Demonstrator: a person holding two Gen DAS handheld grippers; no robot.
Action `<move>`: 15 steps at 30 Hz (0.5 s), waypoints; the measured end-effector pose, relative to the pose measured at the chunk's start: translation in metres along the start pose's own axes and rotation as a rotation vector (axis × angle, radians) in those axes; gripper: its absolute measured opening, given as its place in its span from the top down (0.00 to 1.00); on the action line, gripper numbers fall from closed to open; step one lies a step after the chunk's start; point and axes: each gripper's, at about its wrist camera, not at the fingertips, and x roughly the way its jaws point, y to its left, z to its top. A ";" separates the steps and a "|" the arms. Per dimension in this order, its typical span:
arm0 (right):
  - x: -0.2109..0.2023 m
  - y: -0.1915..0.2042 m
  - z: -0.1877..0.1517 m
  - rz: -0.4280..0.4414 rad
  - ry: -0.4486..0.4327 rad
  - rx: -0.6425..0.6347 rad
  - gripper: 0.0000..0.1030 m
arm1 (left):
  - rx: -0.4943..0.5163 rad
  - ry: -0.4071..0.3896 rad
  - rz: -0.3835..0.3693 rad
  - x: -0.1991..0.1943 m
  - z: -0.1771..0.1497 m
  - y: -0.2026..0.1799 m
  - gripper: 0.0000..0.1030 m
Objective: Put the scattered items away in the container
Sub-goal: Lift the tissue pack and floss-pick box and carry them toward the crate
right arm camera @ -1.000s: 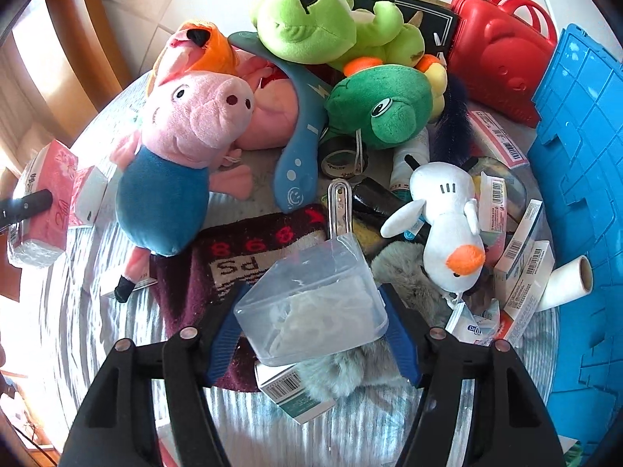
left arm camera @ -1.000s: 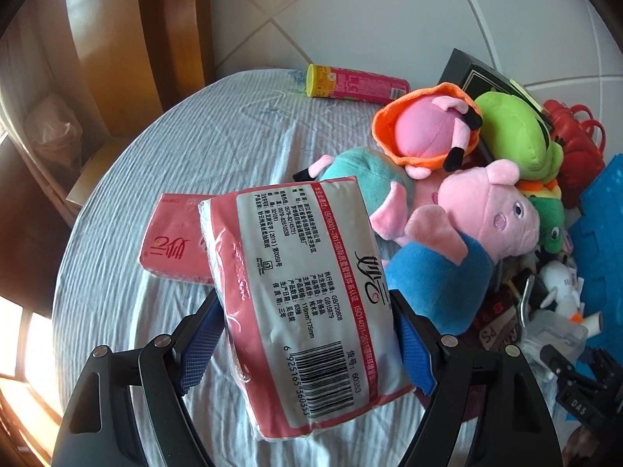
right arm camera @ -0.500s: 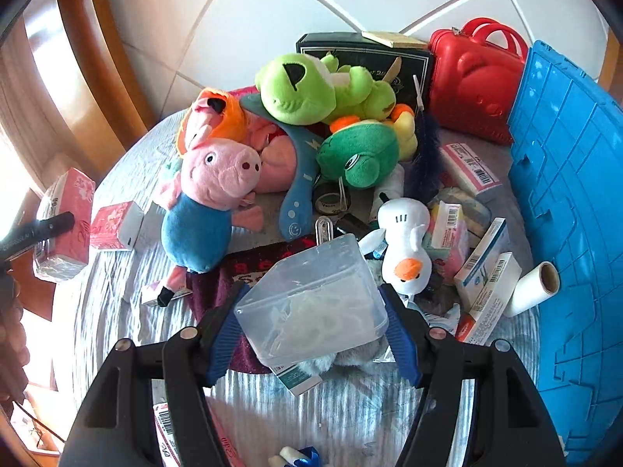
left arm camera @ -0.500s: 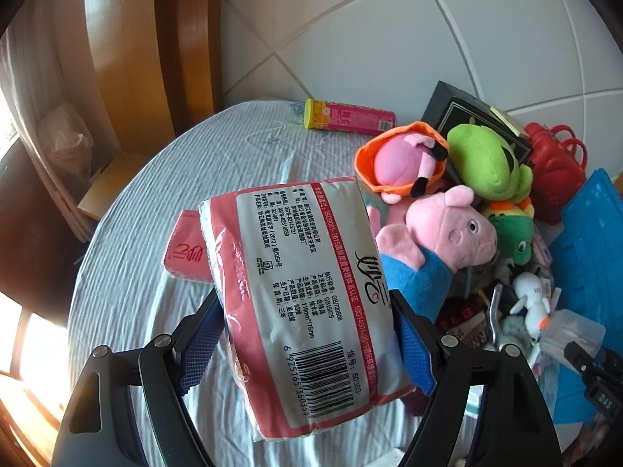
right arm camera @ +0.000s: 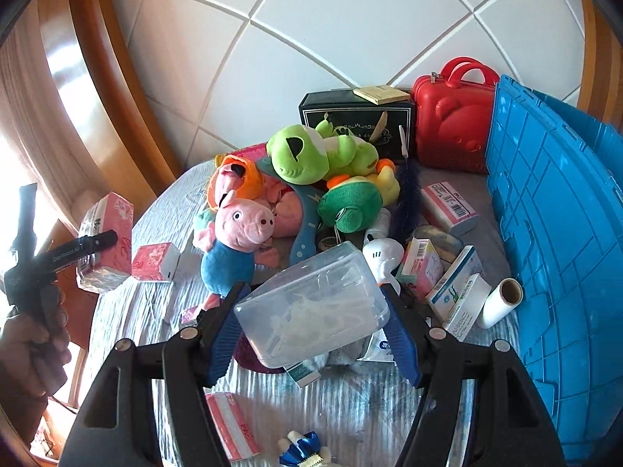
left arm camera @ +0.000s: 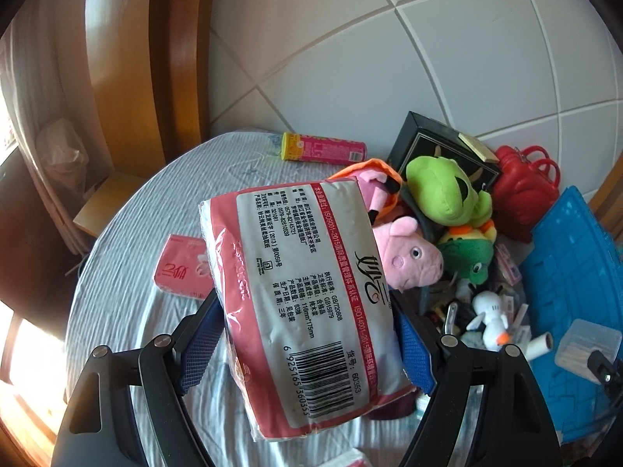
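Blue crate (right arm camera: 553, 233) at right edge of desk (right arm camera: 155, 311), well apart from left load; carry both loads over its rim before letting go.

Left hand-held gripper (left arm camera: 307, 327) clamped on tissue pack (left arm camera: 296, 303), held above desk; soft, likely to sag, so keep squeeze even.

Right hand-held gripper (right arm camera: 311, 334) closed on clear plastic box (right arm camera: 311, 303), near crate; keep level, release low inside.

Plush toys (right arm camera: 249, 229) left for later.

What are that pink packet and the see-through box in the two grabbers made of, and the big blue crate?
The pink-and-white tissue packet looks like soft paper wrapped in thin glossy plastic film: it crinkles and shines. The clear lidded box seems to be rigid, slightly frosted plastic, its contents showing through. The big blue crate looks like hard moulded plastic, with ribbed panels.
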 end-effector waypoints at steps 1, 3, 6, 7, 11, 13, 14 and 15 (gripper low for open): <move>-0.005 -0.002 0.000 0.006 -0.006 0.003 0.37 | 0.000 -0.004 -0.003 -0.003 0.001 -0.002 0.22; -0.013 -0.005 0.000 0.013 -0.016 0.007 0.37 | 0.006 -0.014 -0.006 -0.008 0.002 -0.008 0.22; -0.020 -0.011 0.001 0.023 -0.025 0.013 0.37 | 0.010 -0.025 -0.011 -0.015 0.004 -0.017 0.22; -0.023 -0.013 0.001 0.025 -0.029 0.014 0.37 | 0.010 -0.029 -0.013 -0.017 0.005 -0.019 0.22; -0.033 -0.021 0.002 0.034 -0.046 0.017 0.37 | 0.017 -0.041 -0.016 -0.026 0.007 -0.031 0.22; -0.038 -0.025 0.003 0.041 -0.056 0.018 0.37 | 0.024 -0.047 -0.016 -0.032 0.007 -0.037 0.22; -0.040 -0.026 0.004 0.045 -0.062 0.018 0.37 | 0.027 -0.050 -0.016 -0.034 0.008 -0.040 0.22; -0.043 -0.028 0.004 0.050 -0.068 0.017 0.37 | 0.030 -0.054 -0.016 -0.037 0.008 -0.044 0.22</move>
